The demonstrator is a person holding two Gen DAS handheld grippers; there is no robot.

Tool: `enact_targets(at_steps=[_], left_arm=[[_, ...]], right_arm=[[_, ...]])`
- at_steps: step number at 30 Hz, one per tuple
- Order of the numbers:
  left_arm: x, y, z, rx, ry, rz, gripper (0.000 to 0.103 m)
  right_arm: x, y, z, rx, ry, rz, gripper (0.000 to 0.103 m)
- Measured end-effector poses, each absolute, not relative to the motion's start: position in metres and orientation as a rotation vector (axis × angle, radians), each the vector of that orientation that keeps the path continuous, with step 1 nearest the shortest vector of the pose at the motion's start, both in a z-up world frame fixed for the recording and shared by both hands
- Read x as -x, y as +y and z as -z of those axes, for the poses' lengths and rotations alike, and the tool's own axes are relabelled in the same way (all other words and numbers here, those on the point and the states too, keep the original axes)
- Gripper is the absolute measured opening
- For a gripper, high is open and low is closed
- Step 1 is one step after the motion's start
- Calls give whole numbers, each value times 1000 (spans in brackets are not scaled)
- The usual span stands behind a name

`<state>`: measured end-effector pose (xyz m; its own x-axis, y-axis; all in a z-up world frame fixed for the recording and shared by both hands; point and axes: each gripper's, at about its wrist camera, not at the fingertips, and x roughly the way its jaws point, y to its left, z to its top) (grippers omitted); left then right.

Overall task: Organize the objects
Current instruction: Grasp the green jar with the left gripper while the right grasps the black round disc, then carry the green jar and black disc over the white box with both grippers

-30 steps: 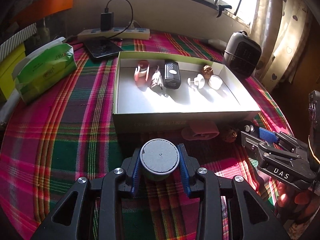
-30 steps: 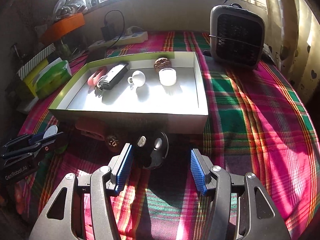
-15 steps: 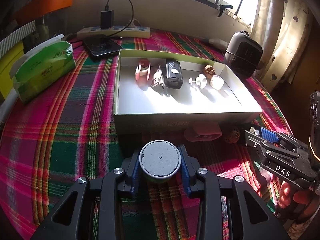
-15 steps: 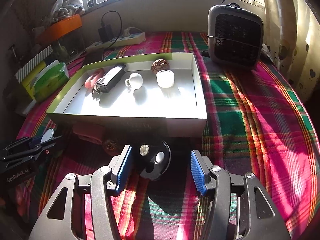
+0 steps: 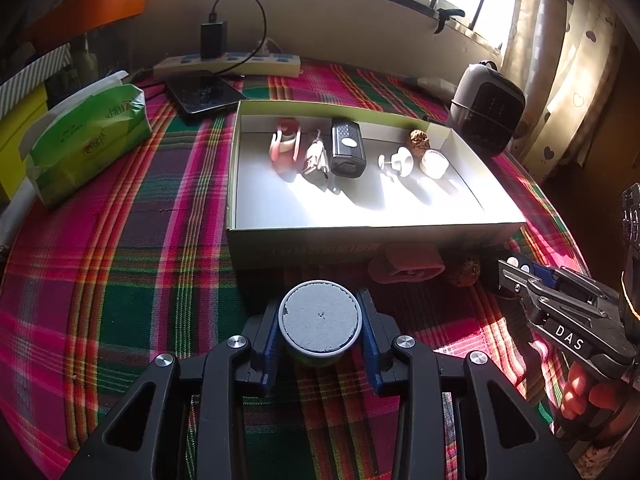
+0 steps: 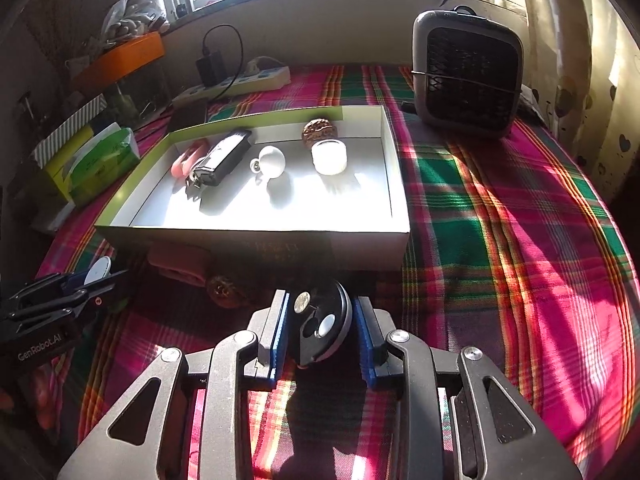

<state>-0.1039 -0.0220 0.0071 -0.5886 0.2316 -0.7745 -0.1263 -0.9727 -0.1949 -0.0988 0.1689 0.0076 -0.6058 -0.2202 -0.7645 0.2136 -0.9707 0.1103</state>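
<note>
Left tongs (image 5: 320,350) at bottom centre of the left view grip a grey-topped jar (image 5: 320,322), pads pressed on both sides, just in front of the box (image 5: 360,246). Right tongs (image 6: 320,332), bottom centre of the right view, are clamped on a black disc (image 6: 322,326) on the plaid bench (image 6: 500,260). In the box, mid-frame: a black remote (image 5: 347,148), a white cup (image 6: 329,156). A pink pouch (image 5: 406,268) lies against the box's front wall.

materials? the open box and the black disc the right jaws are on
Open box: looks like cardboard, matte white inside, green printed outside; thin folded walls. Black disc: likely glossy plastic, judging by its sheen, with two shiny round metal-looking insets; exact material unclear.
</note>
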Motion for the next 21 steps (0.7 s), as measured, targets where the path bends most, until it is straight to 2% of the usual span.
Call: enact_targets(at_steps=[21], left_arm=[[104, -20, -7, 1308, -147, -2642, 32]], right_arm=[[98, 171, -8, -1247, -22, 2617, 30]])
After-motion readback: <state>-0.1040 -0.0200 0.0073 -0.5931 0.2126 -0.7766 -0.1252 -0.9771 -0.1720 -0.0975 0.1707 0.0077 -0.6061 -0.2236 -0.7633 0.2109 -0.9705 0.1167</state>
